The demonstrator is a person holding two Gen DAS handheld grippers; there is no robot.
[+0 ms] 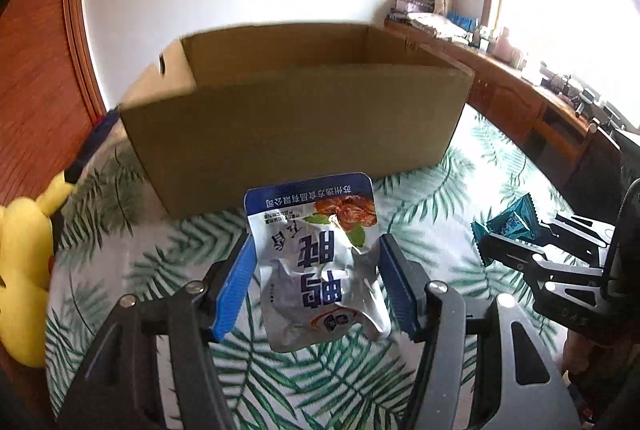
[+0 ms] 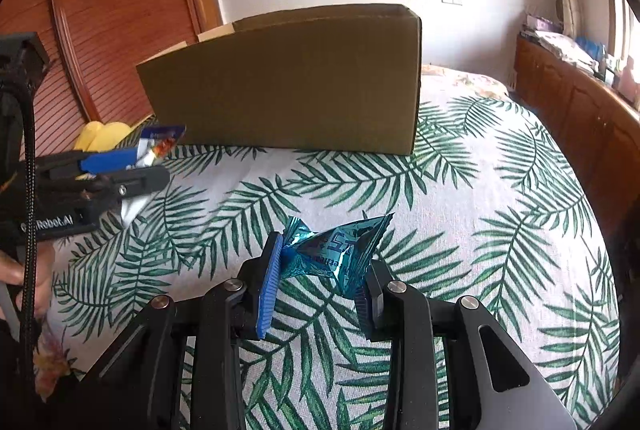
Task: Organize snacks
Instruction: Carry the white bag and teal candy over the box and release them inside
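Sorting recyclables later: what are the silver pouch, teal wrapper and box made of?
Silver pouch: likely foil-laminate plastic, glossy, creased highlights. Teal wrapper: shiny metallised film, crinkled, serrated ends. Box: matte brown corrugated cardboard, by its folded flaps.

The cardboard box [image 1: 296, 110] stands square ahead of both claws, its near wall tall and unbroken, its top open above the rim. Between that wall and the left claw [image 1: 316, 270] lies a strip of bare leaf-print bedspread [image 2: 500, 214]. A yellow plush toy [image 1: 24, 270] crowds the left flank beside the box's left corner. Out right, the bedspread runs wide and flat past the box's right corner, until the wooden cabinet [image 2: 580, 110] walls off that side.
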